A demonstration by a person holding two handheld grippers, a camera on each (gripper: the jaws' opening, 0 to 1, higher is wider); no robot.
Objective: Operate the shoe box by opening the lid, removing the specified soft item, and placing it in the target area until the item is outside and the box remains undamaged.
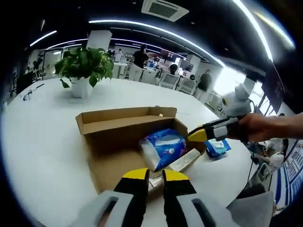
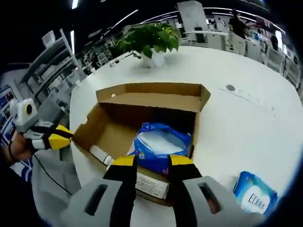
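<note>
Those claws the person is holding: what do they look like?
Each claw has two black jaws tipped in yellow, set on pale grey bodies: the left claw and the right claw. A thin dark cable hangs below the left one in the right gripper view. No sleeve is visible at the wrists.

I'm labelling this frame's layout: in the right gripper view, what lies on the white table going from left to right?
Left gripper → open cardboard shoe box → blue soft pack inside it → second blue pack on the table.

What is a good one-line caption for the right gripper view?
Right tongs hover, empty, over an open cardboard shoe box holding a blue soft pack.
</note>
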